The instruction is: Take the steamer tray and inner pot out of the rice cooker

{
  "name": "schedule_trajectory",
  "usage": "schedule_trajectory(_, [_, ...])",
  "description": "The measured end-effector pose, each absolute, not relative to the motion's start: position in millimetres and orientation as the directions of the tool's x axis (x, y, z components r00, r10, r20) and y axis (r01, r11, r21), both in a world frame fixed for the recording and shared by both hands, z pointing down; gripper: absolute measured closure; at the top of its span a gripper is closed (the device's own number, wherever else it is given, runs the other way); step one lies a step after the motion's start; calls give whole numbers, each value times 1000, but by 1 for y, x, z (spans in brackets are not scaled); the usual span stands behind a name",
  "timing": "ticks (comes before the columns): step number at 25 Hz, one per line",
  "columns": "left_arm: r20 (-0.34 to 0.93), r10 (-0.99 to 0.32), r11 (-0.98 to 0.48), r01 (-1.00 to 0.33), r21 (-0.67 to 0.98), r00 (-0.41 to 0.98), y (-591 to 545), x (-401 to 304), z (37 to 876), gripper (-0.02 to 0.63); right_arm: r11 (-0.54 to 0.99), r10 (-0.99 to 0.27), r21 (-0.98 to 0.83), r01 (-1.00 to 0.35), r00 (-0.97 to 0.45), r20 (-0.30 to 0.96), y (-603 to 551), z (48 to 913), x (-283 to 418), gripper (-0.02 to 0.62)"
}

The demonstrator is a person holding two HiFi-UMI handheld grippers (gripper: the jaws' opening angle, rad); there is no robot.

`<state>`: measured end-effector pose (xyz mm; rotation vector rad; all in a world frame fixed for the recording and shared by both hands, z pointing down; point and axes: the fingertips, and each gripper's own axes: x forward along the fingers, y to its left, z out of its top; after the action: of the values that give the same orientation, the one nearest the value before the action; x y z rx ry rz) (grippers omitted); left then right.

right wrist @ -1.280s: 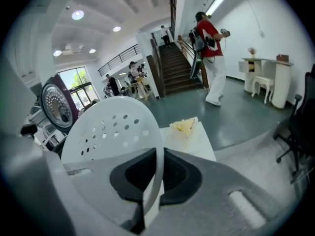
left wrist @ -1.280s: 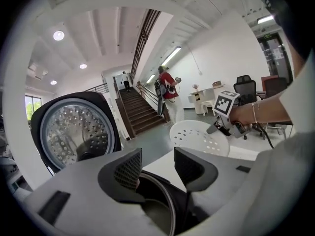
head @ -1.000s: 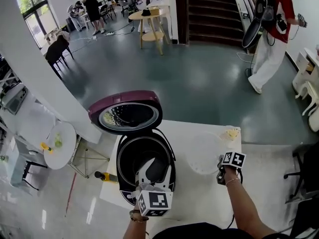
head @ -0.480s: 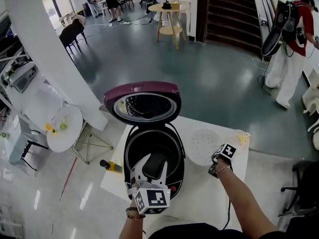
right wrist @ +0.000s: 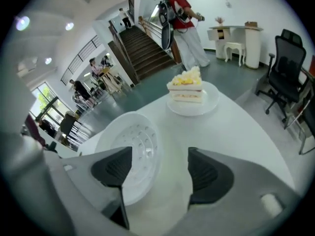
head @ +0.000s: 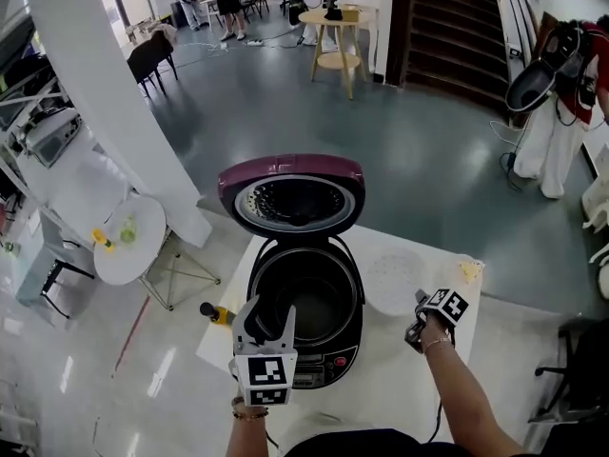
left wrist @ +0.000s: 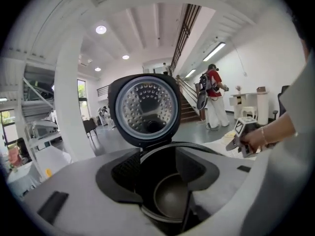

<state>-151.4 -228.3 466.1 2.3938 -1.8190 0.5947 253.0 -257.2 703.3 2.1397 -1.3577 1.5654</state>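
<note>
Head view, biggest first.

White counter (head: 390,381) carries everything.

Rice cooker (head: 319,369) sits at the counter's 9 o'clock side. Its purple lid (head: 290,196) stands open at the cooker's 12 o'clock, perforated inner plate facing the camera.

Inner pot (head: 309,305) is still seated in the cooker. It is dark and looks empty, with nothing on top of it.

Steamer tray (head: 395,282) is already out. The white perforated tray lies flat on the counter at the cooker's 3 o'clock, just beside the body.

A small plate with a slice of cake (head: 468,272) is at the tray's 3 o'clock, near the counter edge.

Left hand-held gripper (head: 268,318) is at the cooker's 7 o'clock, tips over the front rim. In the left gripper view (left wrist: 160,170) the jaws are spread with nothing pinched. The pot (left wrist: 172,198) shows in the gap below them, the lid (left wrist: 143,107) beyond.

Right hand-held gripper (head: 416,324) is at the tray's 5 o'clock. In the right gripper view (right wrist: 160,170) the jaws have just been opening and now stand wide. The tray (right wrist: 133,151) lies on the counter (right wrist: 236,127) with its rim by the left-hand pad. No pad presses on it. The cake (right wrist: 186,90) is at 12 o'clock, beyond the jaws.
</note>
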Motion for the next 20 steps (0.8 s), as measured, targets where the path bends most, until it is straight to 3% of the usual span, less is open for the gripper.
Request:
schedule_trajectory(2, [379,-911,-258,-941,-218,162,-232,-170,475,316,-469,-662,-458,-755,-43,748,-256,673,227,241])
schedule_trajectory(5, [438,-885,-265,-943,-203,155,-241,-185,490,224,-131,-762,-512,-849,-244,600,-268,607,155,206])
schedule_trajectory(8, [515,-838,-303,-938,-166,180,-248,-188,503,159,206,-763,-350,-914,-374,528,-283,550,81,179])
schedule_trajectory(10, [562,-810,-343,-914,-217,170,-255,-187,511,138,353,-743,-197,-915,-402,536,-292,530,42,161])
schedule_trajectory(15, [706,-691,-485,-823,-297,152,-269,-186,538,132,597,-583,113,-795,-333,741,-303,549,-19,146])
schedule_trajectory(20, [838,-537,-602,-738,-303,94,-277,-196,581,132,656,-508,326,-681,-80,857,-319,587,-14,146])
